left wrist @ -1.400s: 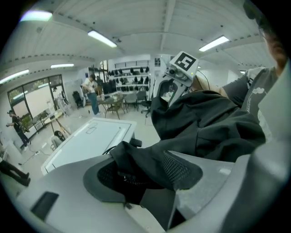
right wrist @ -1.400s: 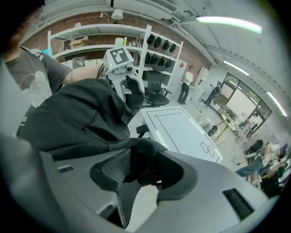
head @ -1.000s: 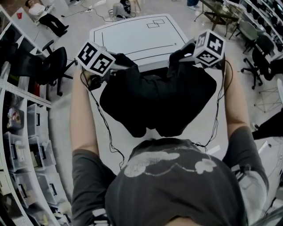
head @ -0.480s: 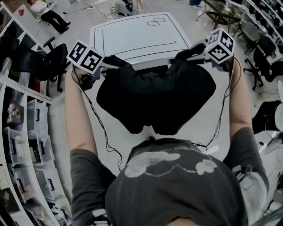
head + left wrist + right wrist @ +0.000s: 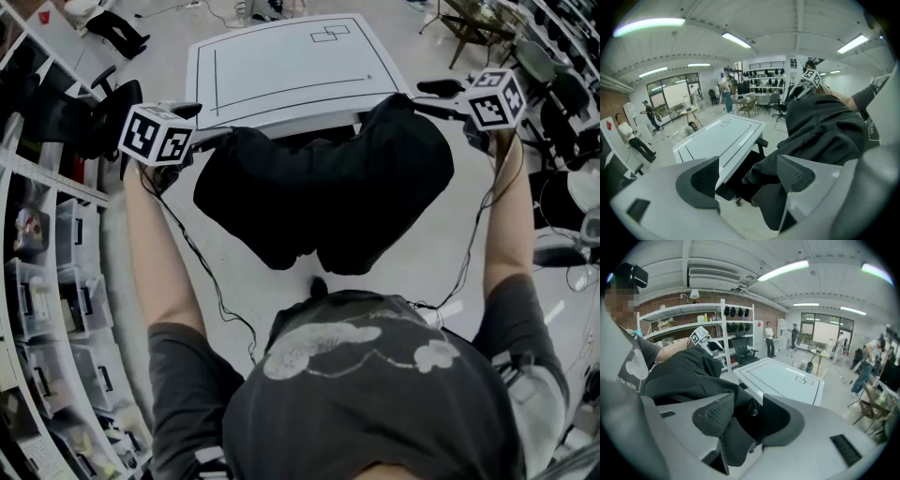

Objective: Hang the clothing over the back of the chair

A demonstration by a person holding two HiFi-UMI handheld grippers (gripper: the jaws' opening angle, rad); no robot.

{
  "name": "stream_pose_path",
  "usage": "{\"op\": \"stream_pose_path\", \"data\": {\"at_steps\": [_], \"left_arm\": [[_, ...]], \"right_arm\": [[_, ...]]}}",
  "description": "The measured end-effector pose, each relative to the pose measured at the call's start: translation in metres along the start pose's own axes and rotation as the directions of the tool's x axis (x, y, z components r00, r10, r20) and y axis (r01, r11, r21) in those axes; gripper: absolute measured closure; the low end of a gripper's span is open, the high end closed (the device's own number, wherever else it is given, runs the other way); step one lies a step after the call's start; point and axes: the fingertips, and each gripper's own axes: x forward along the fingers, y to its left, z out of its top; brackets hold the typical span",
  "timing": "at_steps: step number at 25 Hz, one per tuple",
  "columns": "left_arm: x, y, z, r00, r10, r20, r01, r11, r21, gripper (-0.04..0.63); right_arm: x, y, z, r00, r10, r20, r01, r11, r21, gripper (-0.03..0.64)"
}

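Clothing point(image 5: 328, 187), black, hangs draped over the chair point(image 5: 738, 183), right up against the white table point(image 5: 281, 66). Left gripper point(image 5: 202, 127) sits at its left edge, jaws just opened wide, a fold between the pads but unpinched. Right gripper point(image 5: 439, 98), at the right edge, has also just opened and grips nothing.

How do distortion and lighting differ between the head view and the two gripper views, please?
Head view: shelves bow at left; black garment lacks fold detail. Left gripper view: fisheye, dark corners, glaring ceiling light. Right gripper view: likewise.
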Motion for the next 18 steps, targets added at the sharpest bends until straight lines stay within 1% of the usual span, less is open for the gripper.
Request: {"op": "stream_pose_path", "data": {"at_steps": [1, 2, 3, 4, 7, 11, 13, 14, 16, 18], "left_arm": [[-0.007, -0.001, 0.006, 1.0, 0.021, 0.023, -0.022, 1.0, 0.012, 0.219], [-0.015, -0.001, 0.015, 0.997, 0.049, 0.052, -0.05, 0.998, 0.025, 0.219], [-0.024, -0.002, 0.026, 0.993, 0.08, 0.086, -0.083, 0.996, 0.038, 0.219], [-0.033, -0.004, 0.037, 0.987, 0.108, 0.123, -0.115, 0.992, 0.052, 0.219], [-0.056, -0.021, 0.072, 0.96, 0.154, 0.232, -0.18, 0.979, 0.094, 0.221], [-0.077, -0.061, 0.112, 0.916, 0.161, 0.367, -0.216, 0.97, 0.112, 0.238], [-0.082, -0.082, 0.124, 0.897, 0.173, 0.406, -0.237, 0.965, 0.112, 0.272], [-0.083, -0.093, 0.127, 0.888, 0.183, 0.422, -0.251, 0.962, 0.111, 0.303], [-0.087, -0.114, 0.13, 0.866, 0.212, 0.454, -0.289, 0.951, 0.107, 0.4], [-0.092, -0.134, 0.13, 0.843, 0.245, 0.478, -0.331, 0.938, 0.103, 0.468]], "right_arm": [[-0.007, -0.003, 0.004, 0.999, -0.044, 0.021, 0.045, 0.999, -0.014, 0.453], [-0.015, -0.006, 0.008, 0.994, -0.094, 0.046, 0.096, 0.995, -0.031, 0.51], [-0.022, -0.008, 0.014, 0.988, -0.135, 0.079, 0.138, 0.989, -0.043, 0.531], [-0.028, -0.007, 0.02, 0.981, -0.156, 0.116, 0.162, 0.985, -0.052, 0.534], [-0.039, 0.011, 0.037, 0.965, -0.16, 0.21, 0.182, 0.979, -0.091, 0.543], [-0.046, 0.041, 0.056, 0.941, -0.165, 0.297, 0.219, 0.963, -0.159, 0.565], [-0.051, 0.054, 0.062, 0.923, -0.16, 0.349, 0.231, 0.957, -0.174, 0.571], [-0.055, 0.062, 0.064, 0.913, -0.158, 0.376, 0.237, 0.955, -0.175, 0.577], [-0.062, 0.08, 0.068, 0.893, -0.152, 0.424, 0.245, 0.953, -0.175, 0.587], [-0.069, 0.098, 0.07, 0.875, -0.142, 0.463, 0.25, 0.951, -0.181, 0.589]]}}
